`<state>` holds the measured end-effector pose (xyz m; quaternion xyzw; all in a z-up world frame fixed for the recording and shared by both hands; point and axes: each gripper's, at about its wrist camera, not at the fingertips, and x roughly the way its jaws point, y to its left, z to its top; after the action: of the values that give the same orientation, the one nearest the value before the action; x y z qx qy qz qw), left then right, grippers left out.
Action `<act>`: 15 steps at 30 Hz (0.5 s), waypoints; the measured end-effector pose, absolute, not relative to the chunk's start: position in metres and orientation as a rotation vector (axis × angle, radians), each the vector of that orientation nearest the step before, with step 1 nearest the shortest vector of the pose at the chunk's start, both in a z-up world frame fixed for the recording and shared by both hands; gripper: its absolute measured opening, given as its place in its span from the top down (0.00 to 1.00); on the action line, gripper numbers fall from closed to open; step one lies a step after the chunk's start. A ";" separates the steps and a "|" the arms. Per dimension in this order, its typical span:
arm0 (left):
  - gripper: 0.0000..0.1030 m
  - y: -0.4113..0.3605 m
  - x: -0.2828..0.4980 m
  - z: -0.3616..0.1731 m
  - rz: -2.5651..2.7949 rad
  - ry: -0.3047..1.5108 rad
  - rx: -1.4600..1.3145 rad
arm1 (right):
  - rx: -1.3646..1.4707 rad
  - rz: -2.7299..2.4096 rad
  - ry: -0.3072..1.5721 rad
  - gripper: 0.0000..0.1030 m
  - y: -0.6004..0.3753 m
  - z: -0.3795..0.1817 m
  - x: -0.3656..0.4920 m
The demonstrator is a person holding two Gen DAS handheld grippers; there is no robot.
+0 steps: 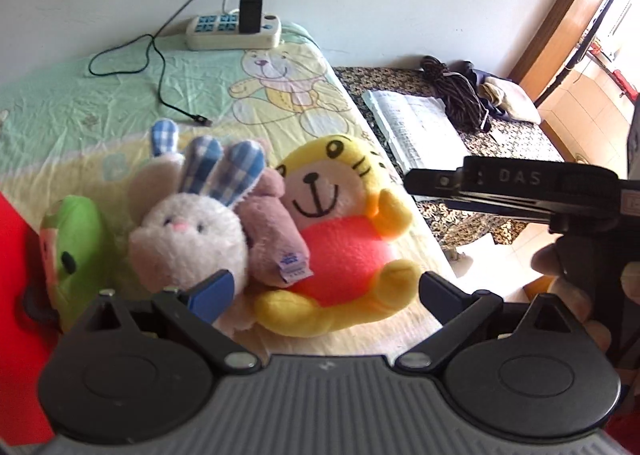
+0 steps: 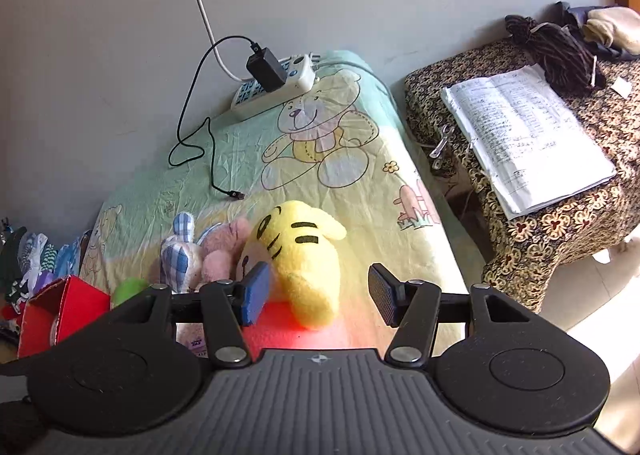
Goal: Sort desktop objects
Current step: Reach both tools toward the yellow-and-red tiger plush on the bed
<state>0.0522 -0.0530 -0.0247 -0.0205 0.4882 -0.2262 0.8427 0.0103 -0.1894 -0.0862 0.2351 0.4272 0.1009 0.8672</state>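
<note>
The left tool (image 1: 326,297) is spread wide, holding nothing, low in front of a row of plush toys on the table (image 1: 120,95): a green one (image 1: 76,247), a white rabbit (image 1: 188,235), a pink one (image 1: 272,231) and a yellow tiger (image 1: 340,227), pressed side by side. The right tool (image 2: 320,291) is also wide, straddling the tiger's head from above. A red box (image 2: 68,307) stands open at the left edge; its contents cannot be made out.
</note>
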 end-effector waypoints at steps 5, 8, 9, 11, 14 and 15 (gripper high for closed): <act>0.05 -0.068 0.056 -0.045 -0.509 1.098 -0.051 | 0.489 0.302 0.949 0.44 -0.180 -0.108 0.031; 0.05 -0.070 0.056 -0.050 -0.509 1.108 -0.052 | 0.489 0.350 0.978 0.43 -0.173 -0.119 0.039; 0.05 -0.071 0.056 -0.052 -0.505 1.111 -0.049 | 0.495 0.356 0.978 0.42 -0.172 -0.122 0.040; 0.05 -0.071 0.056 -0.055 -0.498 1.117 -0.043 | 0.534 0.362 0.986 0.40 -0.175 -0.128 0.042; 0.05 -0.071 0.058 -0.059 -0.490 1.134 -0.049 | 0.619 0.387 0.998 0.52 -0.185 -0.133 0.042; 0.05 -0.070 0.058 -0.060 -0.492 1.138 -0.054 | 0.647 0.395 0.992 0.56 -0.189 -0.133 0.040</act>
<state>0.0579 -0.0704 -0.0601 -0.0251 0.5334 -0.2303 0.8135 0.0403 -0.1893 -0.1331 0.3029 0.4645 0.1850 0.8113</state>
